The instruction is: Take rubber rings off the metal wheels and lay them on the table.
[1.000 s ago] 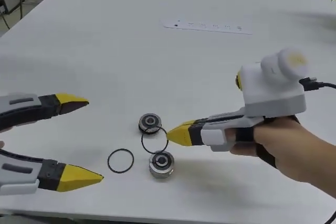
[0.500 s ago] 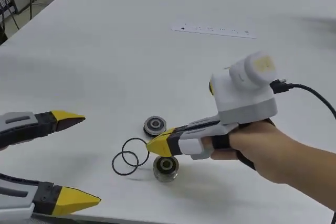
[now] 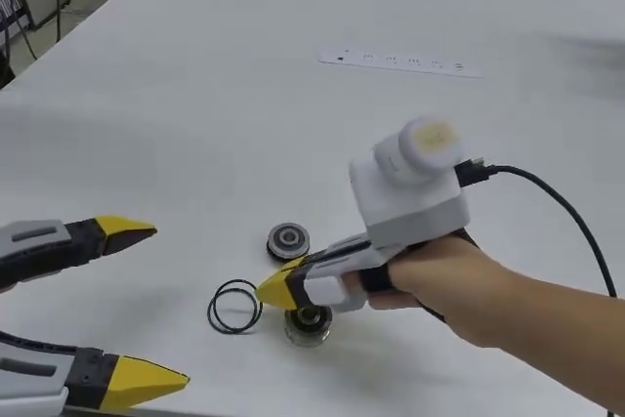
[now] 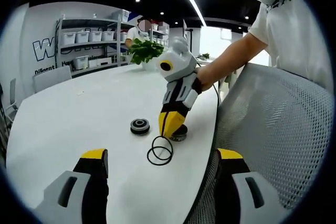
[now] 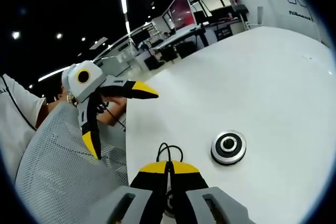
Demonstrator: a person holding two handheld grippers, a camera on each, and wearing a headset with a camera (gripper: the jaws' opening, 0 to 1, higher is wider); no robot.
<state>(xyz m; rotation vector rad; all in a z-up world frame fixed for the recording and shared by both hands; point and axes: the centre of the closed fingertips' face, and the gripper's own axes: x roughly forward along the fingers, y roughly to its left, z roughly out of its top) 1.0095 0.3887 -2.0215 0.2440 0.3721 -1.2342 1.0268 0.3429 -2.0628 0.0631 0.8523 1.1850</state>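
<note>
right gripper (image 3: 278, 288): clenched, yellow tips pressed together, held by a hand (image 3: 439, 280); tip low over the table (image 3: 195, 95), pointing to 9 o'clock in head view, just above the near wheel; whether a ring is nipped, cannot tell.
left gripper (image 3: 171, 304): released, jaws spread wide, at 9 o'clock of the rings and apart from them.
rubber rings (image 3: 234, 307): two black loops, overlapping, flat on the table at 9 o'clock of the near wheel, just off the right gripper's tip.
near wheel (image 3: 308, 321): upper part hidden under the right gripper.
far wheel (image 3: 288, 240): on the table at 12 o'clock of the near wheel, close by, not touching.
power strip (image 3: 400, 60): white, far across the table at 12 o'clock.
cable (image 3: 557, 202): black, trailing from the right gripper toward 4 o'clock.
</note>
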